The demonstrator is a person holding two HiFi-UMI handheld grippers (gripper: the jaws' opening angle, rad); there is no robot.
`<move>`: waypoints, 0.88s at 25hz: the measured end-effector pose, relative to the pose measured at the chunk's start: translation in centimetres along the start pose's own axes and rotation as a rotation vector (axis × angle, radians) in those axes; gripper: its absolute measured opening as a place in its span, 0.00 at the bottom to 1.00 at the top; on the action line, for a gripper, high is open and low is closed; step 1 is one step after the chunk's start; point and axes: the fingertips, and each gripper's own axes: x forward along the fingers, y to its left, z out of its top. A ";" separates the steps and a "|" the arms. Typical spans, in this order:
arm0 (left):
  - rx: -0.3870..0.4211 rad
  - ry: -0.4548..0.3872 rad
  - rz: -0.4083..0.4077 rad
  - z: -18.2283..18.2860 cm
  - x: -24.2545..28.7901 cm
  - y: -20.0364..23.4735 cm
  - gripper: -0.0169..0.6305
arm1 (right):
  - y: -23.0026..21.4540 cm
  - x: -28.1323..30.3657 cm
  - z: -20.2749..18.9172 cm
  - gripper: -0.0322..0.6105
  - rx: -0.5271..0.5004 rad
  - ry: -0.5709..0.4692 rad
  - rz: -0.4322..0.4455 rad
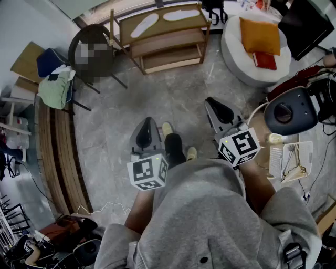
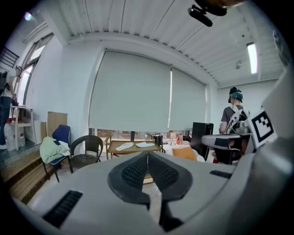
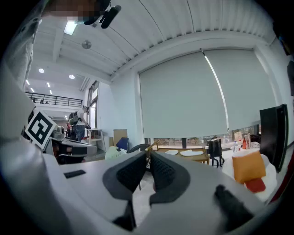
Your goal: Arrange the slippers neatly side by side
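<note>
Shut tight on nothing at the left gripper [image 1: 147, 126], with dotted black rubber pads [image 2: 135, 172] pressed into a single seam. Parted by only a thin slit at the right gripper [image 1: 212, 102], with the same teardrop-shaped pads, and empty too. Both held low over mottled grey stone floor [image 1: 157, 94]. Well ahead, on the top shelf of a slatted wooden rack [image 1: 168, 39]: one slipper [image 1: 145, 24] and the second slipper [image 1: 181, 14], flat, white, sole-shaped, near each other at differing angles. Beside the rack, a dark round-backed chair [image 1: 75, 41] and a round white pouffe [image 1: 231, 52] bearing a square orange cushion [image 1: 260, 35].
</note>
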 end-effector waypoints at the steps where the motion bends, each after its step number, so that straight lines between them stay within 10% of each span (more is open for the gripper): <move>1: -0.002 0.000 0.001 0.0 0.0 -0.1 0.05 | -0.1 -0.1 0.1 0.11 0.000 -0.002 0.002; 22: 0.021 -0.012 -0.026 1.3 0.6 -2.4 0.05 | -1.7 -1.0 -0.4 0.09 0.088 0.004 0.064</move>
